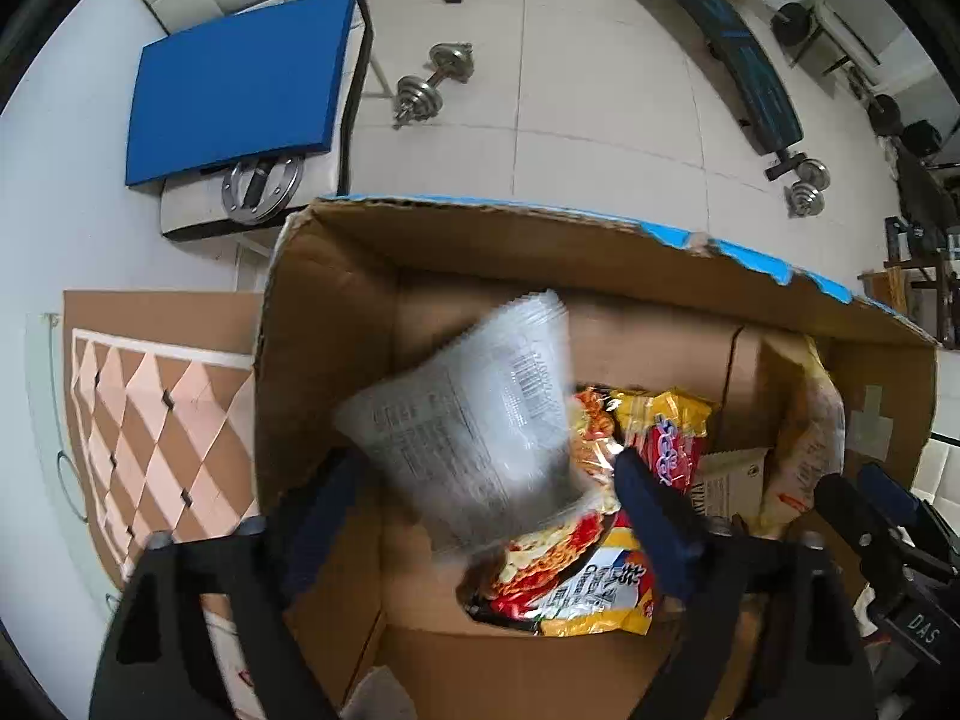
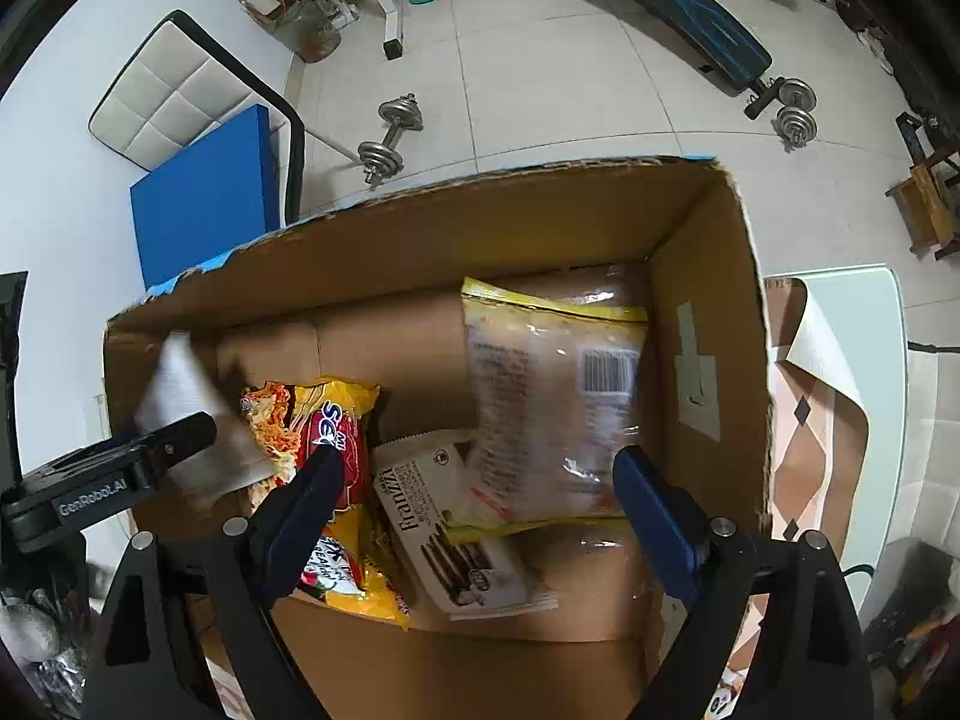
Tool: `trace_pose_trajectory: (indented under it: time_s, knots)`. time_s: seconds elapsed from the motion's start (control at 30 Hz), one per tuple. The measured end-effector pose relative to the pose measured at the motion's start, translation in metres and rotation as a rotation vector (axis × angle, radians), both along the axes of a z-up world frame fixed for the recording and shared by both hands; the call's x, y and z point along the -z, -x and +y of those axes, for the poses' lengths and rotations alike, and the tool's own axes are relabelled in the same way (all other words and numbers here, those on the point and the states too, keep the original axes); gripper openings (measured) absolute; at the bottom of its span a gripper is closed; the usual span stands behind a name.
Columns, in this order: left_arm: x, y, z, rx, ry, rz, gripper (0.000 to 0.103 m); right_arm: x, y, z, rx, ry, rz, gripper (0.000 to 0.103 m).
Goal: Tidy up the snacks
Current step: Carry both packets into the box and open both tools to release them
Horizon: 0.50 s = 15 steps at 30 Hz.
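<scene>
**Two packets dropping into the box**

Blue fingers [image 1: 651, 516] of the left gripper [image 1: 486, 510] stand wide apart, clear of the blurred silver packet [image 1: 474, 426], which looks to be falling free. Right gripper [image 2: 480, 498] is likewise spread, touching nothing; a clear cake packet [image 2: 552, 402] lies at its 12 o'clock against the cardboard box [image 2: 708, 312] wall. Noodle packs [image 2: 336, 438] and a biscuit pack [image 2: 456, 534] sit at its 9 to 10 o'clock. Judgement: lift both straight up, keeping fingers spread so no wrapper snags.
</scene>
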<state>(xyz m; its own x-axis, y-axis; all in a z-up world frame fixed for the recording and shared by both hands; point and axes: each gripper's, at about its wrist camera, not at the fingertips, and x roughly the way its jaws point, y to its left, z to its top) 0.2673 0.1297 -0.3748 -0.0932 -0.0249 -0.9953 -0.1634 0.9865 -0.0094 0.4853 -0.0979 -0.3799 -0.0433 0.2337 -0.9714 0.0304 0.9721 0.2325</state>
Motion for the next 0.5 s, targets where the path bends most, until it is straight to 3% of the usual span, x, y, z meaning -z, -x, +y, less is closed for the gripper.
trace_pose_trajectory:
  time_s: [0.3,0.5]
  knots:
    - [-0.016,0.008,-0.012,0.032,0.018,-0.040,0.093,-0.008,0.012,0.007,-0.054,0.060,-0.014,0.094]
    - [-0.042,0.035,-0.020,0.048,0.007,-0.123,0.093,-0.034,0.035,0.004,-0.087,0.084,-0.070,0.095]
